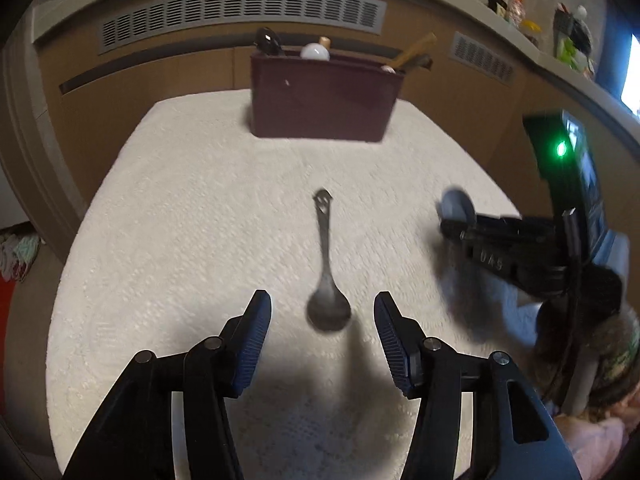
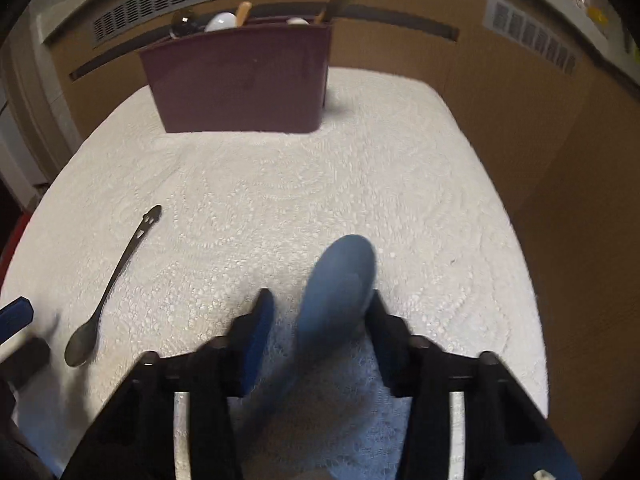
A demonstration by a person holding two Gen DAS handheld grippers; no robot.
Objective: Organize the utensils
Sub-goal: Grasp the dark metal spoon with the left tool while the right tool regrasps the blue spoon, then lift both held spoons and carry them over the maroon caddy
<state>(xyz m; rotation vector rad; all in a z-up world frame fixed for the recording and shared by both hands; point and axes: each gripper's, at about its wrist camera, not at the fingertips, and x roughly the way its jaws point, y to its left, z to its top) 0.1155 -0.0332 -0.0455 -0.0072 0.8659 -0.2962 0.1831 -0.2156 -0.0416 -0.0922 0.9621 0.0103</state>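
A dark metal spoon lies on the white cloth, bowl toward me, handle pointing at the maroon utensil box. My left gripper is open, its fingers either side of the spoon's bowl, just above it. My right gripper is open, with a blurred blue spoon between its fingers, against the right one; whether it is gripped is unclear. The right gripper also shows in the left wrist view. The metal spoon and the box show in the right wrist view.
The box holds several utensils: a black ladle, a white spoon, wooden handles. A wood-panelled wall with vents stands behind the table. The white cloth covers the whole tabletop.
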